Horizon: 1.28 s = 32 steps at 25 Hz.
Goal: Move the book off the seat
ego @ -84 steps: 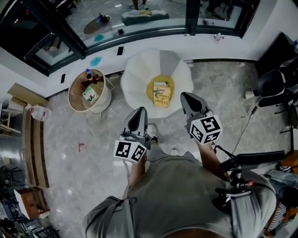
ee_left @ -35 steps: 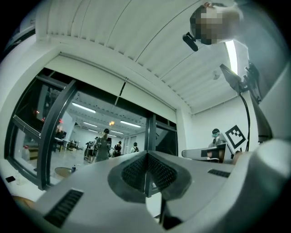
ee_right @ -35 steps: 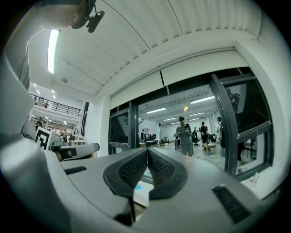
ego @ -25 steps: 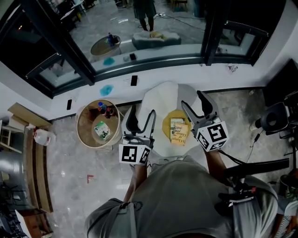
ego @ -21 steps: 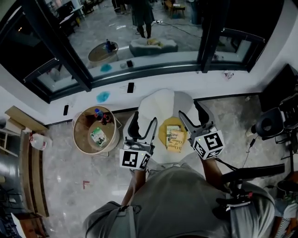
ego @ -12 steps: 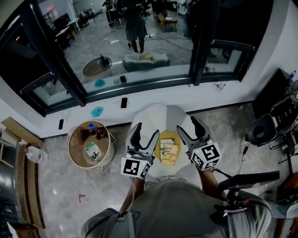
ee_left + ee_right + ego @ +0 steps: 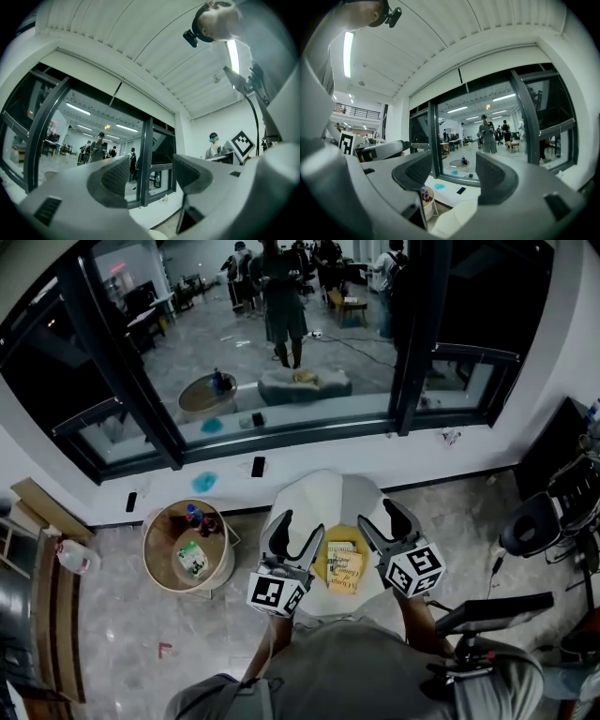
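Observation:
A yellow-covered book (image 7: 343,564) lies on a yellow cushion (image 7: 324,566) on the seat of a white shell chair (image 7: 328,498) below the window. In the head view my left gripper (image 7: 296,530) hovers just left of the book and my right gripper (image 7: 384,522) just right of it. Both are open and empty, held above the seat, touching nothing. In the left gripper view the left gripper (image 7: 150,174) points level at the window. In the right gripper view the right gripper (image 7: 451,176) looks at the window too, with the chair's back (image 7: 457,218) low in view. Neither gripper view shows the book.
A round wooden side table (image 7: 161,538) with bottles and a green packet stands left of the chair. A large dark-framed window (image 7: 281,418) fills the wall behind, with people beyond the glass. A black office chair (image 7: 530,526) stands at the right, a jug (image 7: 71,557) far left.
The head view has tipped up toward the window, and the chair now sits lower and closer. Both grippers have stayed open and now flank the book.

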Motion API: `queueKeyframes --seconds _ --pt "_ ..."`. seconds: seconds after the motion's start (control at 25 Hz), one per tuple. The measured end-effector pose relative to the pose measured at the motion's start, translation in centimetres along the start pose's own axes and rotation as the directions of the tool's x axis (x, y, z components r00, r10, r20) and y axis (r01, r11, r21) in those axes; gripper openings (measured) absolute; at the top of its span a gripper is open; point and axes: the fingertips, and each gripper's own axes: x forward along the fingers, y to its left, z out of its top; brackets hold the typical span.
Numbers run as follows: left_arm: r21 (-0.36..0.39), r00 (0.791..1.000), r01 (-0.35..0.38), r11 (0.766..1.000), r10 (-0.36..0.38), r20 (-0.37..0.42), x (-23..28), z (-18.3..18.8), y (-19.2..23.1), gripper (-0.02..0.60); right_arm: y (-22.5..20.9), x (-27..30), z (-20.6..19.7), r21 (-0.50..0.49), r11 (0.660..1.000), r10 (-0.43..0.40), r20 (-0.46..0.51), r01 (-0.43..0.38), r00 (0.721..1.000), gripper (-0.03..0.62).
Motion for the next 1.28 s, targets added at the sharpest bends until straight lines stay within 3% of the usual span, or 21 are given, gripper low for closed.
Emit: queueKeyframes --seconds 0.48,0.76,1.0,1.28 --pt "-0.105 0.990 0.023 0.994 -0.037 -0.135 -0.2 -6.5 1.4 0.298 -0.9 2.1 -8.5 0.151 0.988 0.048 -0.169 -0.022 0.984 0.284" --pt "-0.170 0.977 0.006 0.985 -0.041 -0.207 0.1 -11.8 2.6 0.296 -2.0 3.4 -13.9 0.170 0.985 0.049 -0.247 -0.006 0.968 0.285" --pt "-0.229 0.946 -0.017 0.973 -0.059 -0.320 -0.4 -19.1 3.7 0.296 -3.8 4.0 -20.3 0.186 0.982 0.045 -0.344 0.021 0.938 0.284" --pt "-0.320 0.885 -0.041 0.946 -0.115 -0.452 -0.7 -31.7 4.9 0.296 -7.0 4.6 -30.1 0.236 0.969 0.035 -0.434 0.076 0.900 0.284"
